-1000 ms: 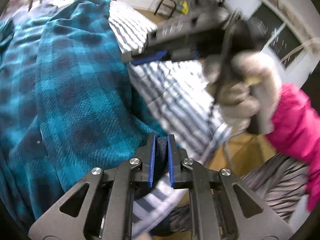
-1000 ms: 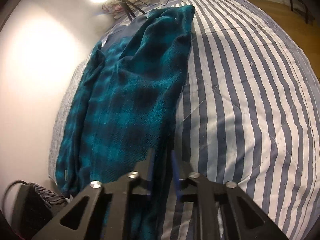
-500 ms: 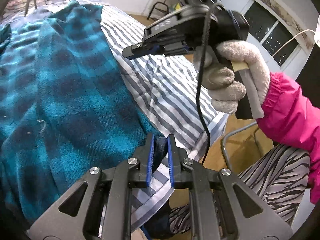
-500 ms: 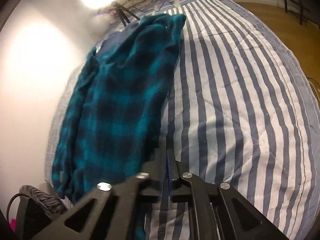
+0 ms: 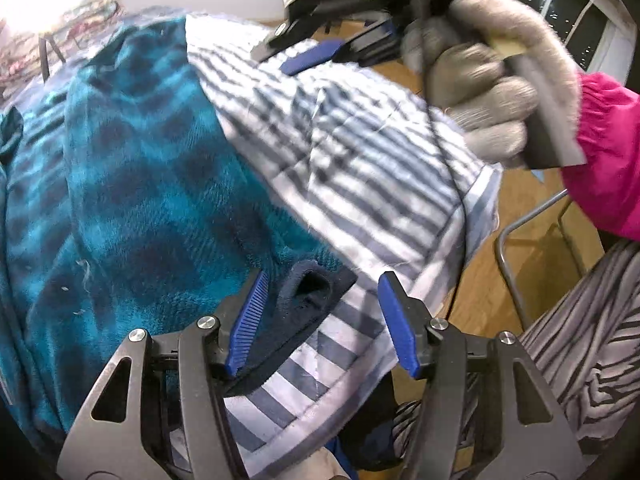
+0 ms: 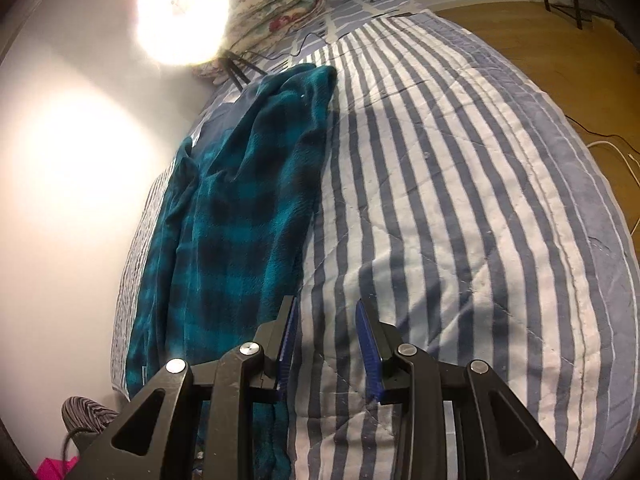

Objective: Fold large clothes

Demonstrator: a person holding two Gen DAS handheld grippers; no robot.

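A teal and dark plaid fleece garment (image 5: pixel 132 184) lies lengthwise along the left side of a striped bed (image 5: pixel 360 168). My left gripper (image 5: pixel 320 316) is open, and the garment's dark navy cuff (image 5: pixel 308 300) lies loose between its fingers on the bed. My right gripper (image 6: pixel 326 344) is open and empty, hovering just right of the garment's edge (image 6: pixel 248 208) over the striped quilt (image 6: pixel 440 208). The right gripper also shows in the left wrist view (image 5: pixel 320 56), held by a gloved hand above the bed.
A bright lamp (image 6: pixel 180 12) on a tripod and a folded floral blanket (image 6: pixel 280 4) stand at the bed's head. A wall runs along the left. Wooden floor (image 6: pixel 560 48), a cable and a chair frame lie to the right. My legs (image 5: pixel 580 360) are at the bed's foot.
Both grippers have opened. The left one let go of the garment's cuff, which now lies on the bed. The right one released the garment edge and rose slightly.
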